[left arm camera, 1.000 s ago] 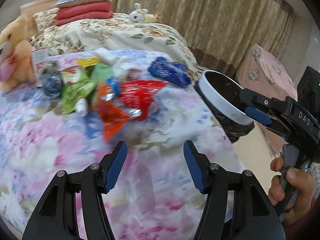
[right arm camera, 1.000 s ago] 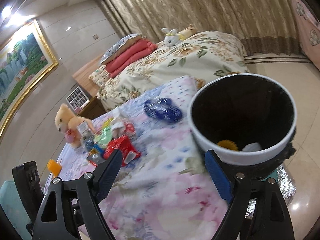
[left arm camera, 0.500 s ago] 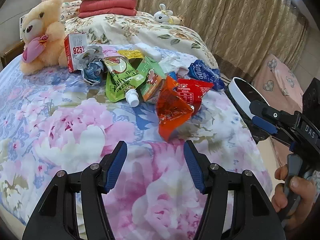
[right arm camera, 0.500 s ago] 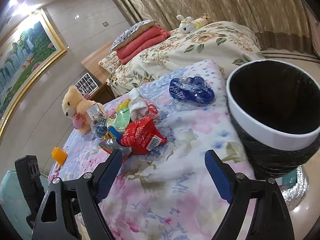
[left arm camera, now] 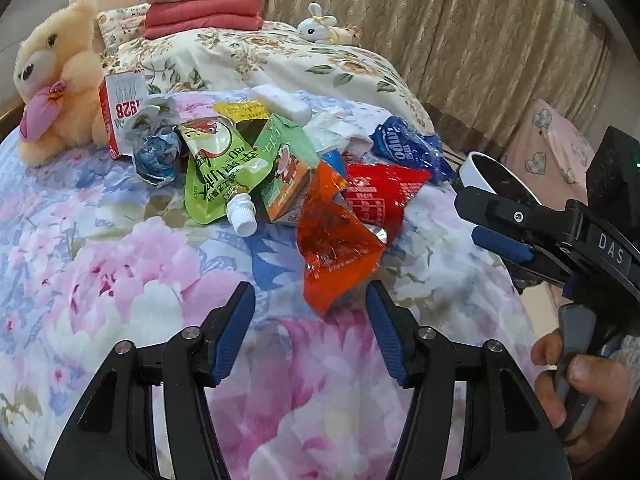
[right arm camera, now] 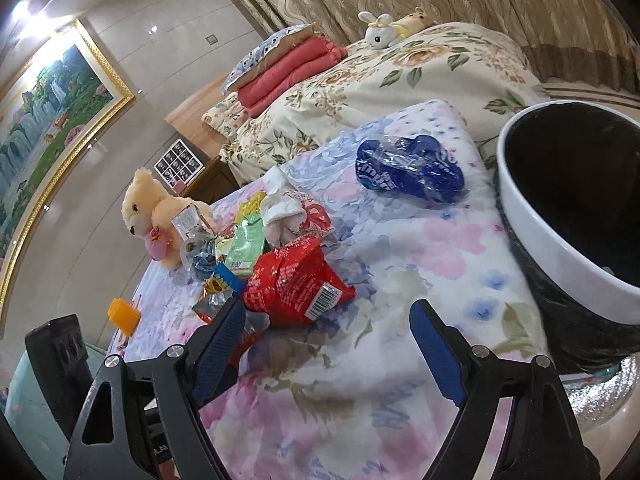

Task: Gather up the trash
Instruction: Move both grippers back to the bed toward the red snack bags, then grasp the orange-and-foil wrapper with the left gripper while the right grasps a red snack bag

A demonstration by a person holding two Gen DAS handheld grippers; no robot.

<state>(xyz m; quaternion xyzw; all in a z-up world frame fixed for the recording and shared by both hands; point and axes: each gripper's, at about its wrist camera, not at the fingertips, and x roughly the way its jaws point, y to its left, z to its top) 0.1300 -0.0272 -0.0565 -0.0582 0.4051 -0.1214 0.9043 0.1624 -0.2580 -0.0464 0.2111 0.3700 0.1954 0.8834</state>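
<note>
The left gripper (left arm camera: 310,326) hangs low over the pink-and-blue floral bedspread (left arm camera: 100,280), its blue-padded jaws spread wide and holding nothing. Just past its fingertips lies a crumpled orange foil snack wrapper (left arm camera: 332,248), long axis running from the gripper toward the far side of the bed, its near corner pointing at the gap between the jaws. Touching it behind is a red foil packet (left arm camera: 380,196), its pointed end aimed at the bed's right edge. To the left, a green spouted drink pouch (left arm camera: 218,172) lies with its white cap toward the gripper, beside a green-and-orange carton (left arm camera: 286,176). Farther on sit a crushed blue plastic wrapper (left arm camera: 408,152) near the right edge, crumpled white tissue (left arm camera: 336,132), and a red-and-white box (left arm camera: 120,116) leaning on a cream teddy bear (left arm camera: 52,80).

The right gripper (right arm camera: 328,340) is likewise wide open and empty, hovering over the bedspread near its right edge, with the red packet just ahead of its left finger. A white-rimmed bin lined with a black bag (right arm camera: 532,220) stands just beside that edge.
</note>
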